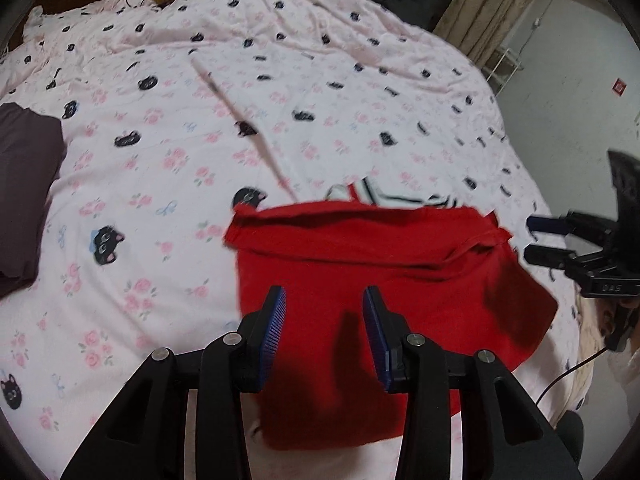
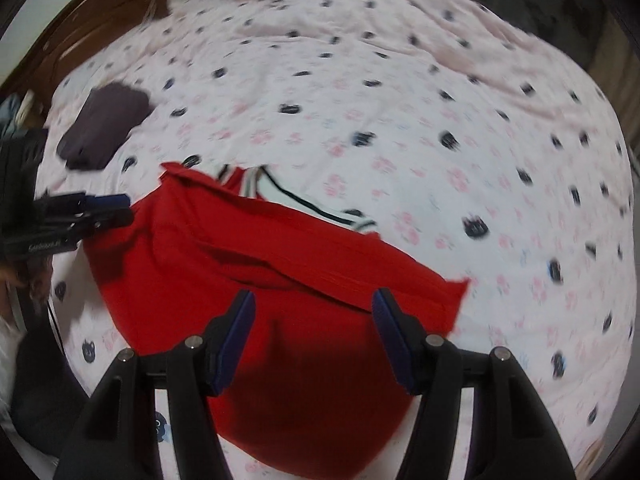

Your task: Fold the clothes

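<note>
A red garment lies partly folded on the bed, with a striped white collar showing at its far edge. It also shows in the right wrist view, with the collar at its far edge. My left gripper is open and empty, hovering over the garment's near part. My right gripper is open and empty over the garment too. The right gripper shows at the right edge of the left wrist view. The left gripper shows at the left edge of the right wrist view.
The bed is covered by a pink sheet with cats and roses. A folded dark purple garment lies at the left, also in the right wrist view. A curtain and a wall stand beyond the bed.
</note>
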`<state>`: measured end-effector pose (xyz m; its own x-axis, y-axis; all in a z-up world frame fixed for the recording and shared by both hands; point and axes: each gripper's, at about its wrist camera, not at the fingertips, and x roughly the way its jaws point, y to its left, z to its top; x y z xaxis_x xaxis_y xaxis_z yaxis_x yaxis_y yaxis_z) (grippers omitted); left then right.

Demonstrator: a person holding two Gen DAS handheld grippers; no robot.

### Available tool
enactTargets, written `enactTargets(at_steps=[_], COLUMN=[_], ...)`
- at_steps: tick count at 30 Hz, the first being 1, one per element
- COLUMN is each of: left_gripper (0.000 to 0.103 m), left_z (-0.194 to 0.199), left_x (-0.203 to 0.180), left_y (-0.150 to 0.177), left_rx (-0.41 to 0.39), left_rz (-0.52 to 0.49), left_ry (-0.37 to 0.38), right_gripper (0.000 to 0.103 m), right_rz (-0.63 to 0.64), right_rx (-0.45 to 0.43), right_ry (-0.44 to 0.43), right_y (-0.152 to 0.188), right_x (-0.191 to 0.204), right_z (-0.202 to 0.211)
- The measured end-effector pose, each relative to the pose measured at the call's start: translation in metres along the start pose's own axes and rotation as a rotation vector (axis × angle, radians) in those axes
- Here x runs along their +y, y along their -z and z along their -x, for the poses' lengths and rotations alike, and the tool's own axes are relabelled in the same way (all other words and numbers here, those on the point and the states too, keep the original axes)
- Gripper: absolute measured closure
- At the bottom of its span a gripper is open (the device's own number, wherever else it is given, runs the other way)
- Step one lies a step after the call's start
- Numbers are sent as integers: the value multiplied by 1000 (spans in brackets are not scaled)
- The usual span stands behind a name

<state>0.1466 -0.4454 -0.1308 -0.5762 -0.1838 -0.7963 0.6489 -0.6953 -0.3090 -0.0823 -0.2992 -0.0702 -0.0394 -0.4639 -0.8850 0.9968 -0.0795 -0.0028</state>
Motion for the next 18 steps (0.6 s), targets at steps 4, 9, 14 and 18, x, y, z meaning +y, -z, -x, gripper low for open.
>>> enactTargets(at_steps=[4, 9, 14, 18], left_gripper=[58, 47, 47, 47], left_z=[-4, -3, -4, -4], left_x=[17, 32, 38, 40], left_y=[9, 18, 23, 23], left_rx=[49, 74, 87, 88], left_rz=[10, 23, 42, 53], left_ry=[-17, -21, -6, 3], right_gripper=[41, 44, 52, 55], right_rz=[115, 261, 402, 507], right_rx=[-4, 4, 45, 97], right_ry=[15, 32, 54, 96], right_y=[-13, -30, -46, -55], right_x=[30, 66, 101, 124], right_z=[-8, -29, -60, -89])
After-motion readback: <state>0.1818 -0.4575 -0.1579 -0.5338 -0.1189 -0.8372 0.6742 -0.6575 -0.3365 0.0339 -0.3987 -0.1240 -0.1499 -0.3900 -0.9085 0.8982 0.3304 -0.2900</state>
